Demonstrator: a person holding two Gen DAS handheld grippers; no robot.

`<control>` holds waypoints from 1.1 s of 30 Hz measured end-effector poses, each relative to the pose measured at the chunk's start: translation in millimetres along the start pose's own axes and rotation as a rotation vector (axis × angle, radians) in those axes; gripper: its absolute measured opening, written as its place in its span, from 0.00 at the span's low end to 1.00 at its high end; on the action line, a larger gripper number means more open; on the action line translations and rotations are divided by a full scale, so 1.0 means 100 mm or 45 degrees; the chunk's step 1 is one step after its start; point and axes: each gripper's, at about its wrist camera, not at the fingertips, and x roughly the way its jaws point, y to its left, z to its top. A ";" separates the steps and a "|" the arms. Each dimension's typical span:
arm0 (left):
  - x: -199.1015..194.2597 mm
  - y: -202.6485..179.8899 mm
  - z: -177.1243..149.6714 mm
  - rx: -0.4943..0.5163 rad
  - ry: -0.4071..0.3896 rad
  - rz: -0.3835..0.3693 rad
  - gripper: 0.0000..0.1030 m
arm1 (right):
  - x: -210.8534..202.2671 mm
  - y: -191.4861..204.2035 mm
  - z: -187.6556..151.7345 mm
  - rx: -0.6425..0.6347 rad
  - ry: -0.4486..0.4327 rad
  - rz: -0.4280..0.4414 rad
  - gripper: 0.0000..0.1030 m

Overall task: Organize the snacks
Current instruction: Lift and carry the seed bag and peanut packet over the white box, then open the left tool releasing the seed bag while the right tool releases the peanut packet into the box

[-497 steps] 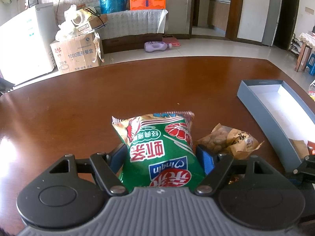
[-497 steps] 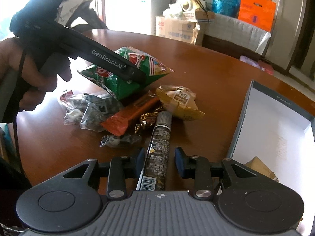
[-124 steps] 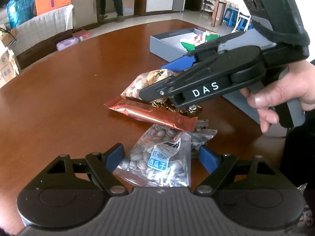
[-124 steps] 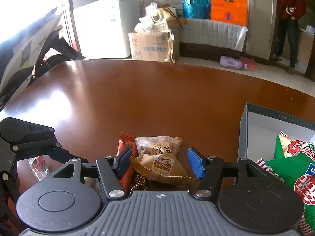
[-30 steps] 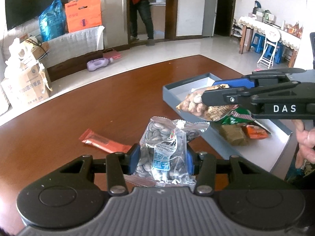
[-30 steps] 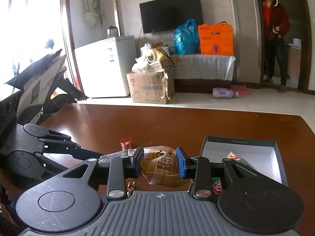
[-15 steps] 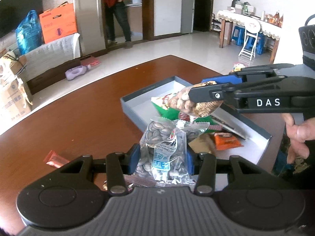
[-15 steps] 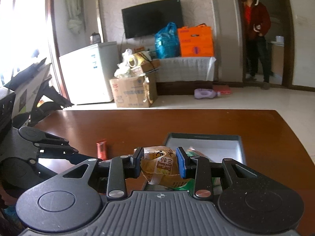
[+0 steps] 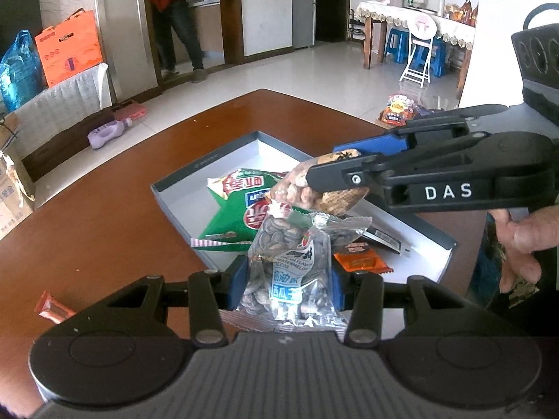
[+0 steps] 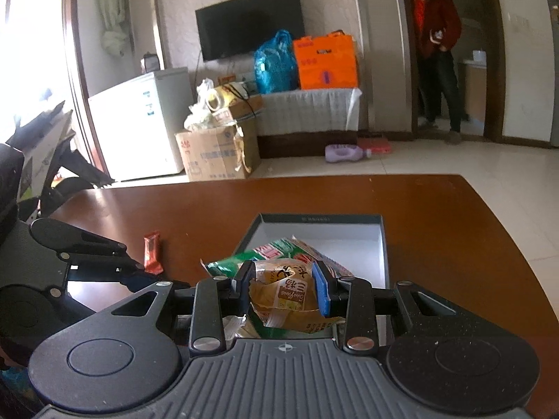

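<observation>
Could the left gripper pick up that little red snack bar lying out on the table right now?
Probably not yet. The left gripper is shut on the melon seed packet, so its jaws are full. The red snack bar itself lies alone on the bare table with nothing around it; once the packet is dropped, it looks reachable.

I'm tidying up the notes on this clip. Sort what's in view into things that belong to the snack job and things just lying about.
Part of the job:
- grey box
- green chip bag
- seed packet, in the left gripper
- peanut packet, in the right gripper
- orange bar on the table

Just lying about:
- purple bottle
- cardboard carton
- white fridge
- television
</observation>
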 end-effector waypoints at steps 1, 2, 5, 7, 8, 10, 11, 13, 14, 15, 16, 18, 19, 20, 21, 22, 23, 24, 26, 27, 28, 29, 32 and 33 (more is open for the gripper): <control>0.03 -0.02 0.01 0.003 0.003 -0.001 0.43 | 0.00 -0.02 -0.01 0.004 0.005 -0.002 0.35; 0.06 -0.03 0.01 0.006 0.006 -0.002 0.43 | 0.00 -0.03 -0.02 0.005 0.009 -0.004 0.35; 0.11 -0.05 0.01 0.014 0.012 -0.005 0.43 | 0.01 -0.06 -0.04 0.015 0.022 -0.007 0.35; 0.14 -0.04 0.01 0.017 0.018 -0.005 0.43 | 0.01 -0.07 -0.05 0.019 0.028 -0.008 0.35; 0.15 -0.04 0.01 0.018 0.022 -0.005 0.43 | 0.02 -0.07 -0.05 0.020 0.034 -0.007 0.35; 0.19 -0.06 0.02 0.022 0.028 -0.004 0.43 | 0.04 -0.08 -0.06 0.023 0.046 -0.009 0.36; 0.21 -0.07 0.03 0.024 0.030 0.001 0.43 | 0.05 -0.09 -0.06 0.025 0.055 -0.011 0.36; 0.24 -0.08 0.03 0.028 0.036 0.006 0.43 | 0.07 -0.09 -0.07 0.026 0.075 -0.013 0.36; 0.26 -0.08 0.05 0.028 0.039 0.010 0.43 | 0.09 -0.10 -0.07 0.028 0.091 -0.014 0.36; 0.27 -0.09 0.05 0.028 0.046 0.012 0.43 | 0.10 -0.10 -0.08 0.024 0.100 -0.017 0.36; 0.29 -0.09 0.05 0.031 0.052 0.013 0.44 | 0.11 -0.10 -0.09 0.023 0.113 -0.015 0.36; 0.32 -0.12 0.05 0.037 0.061 0.015 0.44 | 0.12 -0.10 -0.11 0.018 0.123 -0.020 0.38; 0.35 -0.14 0.05 0.044 0.069 0.018 0.44 | 0.12 -0.10 -0.12 0.022 0.134 -0.017 0.38; 0.36 -0.16 0.05 0.052 0.076 0.023 0.44 | 0.13 -0.10 -0.12 0.024 0.143 -0.017 0.39; 0.38 -0.17 0.05 0.061 0.083 0.027 0.44 | 0.13 -0.09 -0.11 0.022 0.149 -0.016 0.42; 0.40 -0.19 0.05 0.072 0.086 0.031 0.44 | 0.13 -0.09 -0.12 0.020 0.157 -0.010 0.42; 0.42 -0.21 0.05 0.081 0.089 0.033 0.45 | 0.14 -0.09 -0.12 0.019 0.159 -0.010 0.43; 0.43 -0.22 0.05 0.090 0.092 0.032 0.45 | 0.14 -0.08 -0.12 0.018 0.158 -0.009 0.43; 0.44 -0.25 0.06 0.104 0.087 0.031 0.47 | 0.14 -0.07 -0.11 0.022 0.159 -0.008 0.44; 0.45 -0.26 0.06 0.106 0.087 0.033 0.47 | 0.14 -0.07 -0.11 0.024 0.160 -0.005 0.45; 0.45 -0.26 0.05 0.107 0.087 0.031 0.47 | 0.13 -0.08 -0.11 0.025 0.158 -0.001 0.46; 0.46 -0.26 0.05 0.106 0.090 0.029 0.47 | 0.13 -0.08 -0.10 0.027 0.158 -0.002 0.48; 0.46 -0.27 0.05 0.112 0.083 0.018 0.55 | 0.10 -0.10 -0.15 0.028 0.152 0.012 0.50; 0.44 -0.27 0.06 0.113 0.076 0.012 0.58 | 0.09 -0.10 -0.15 0.027 0.148 0.013 0.51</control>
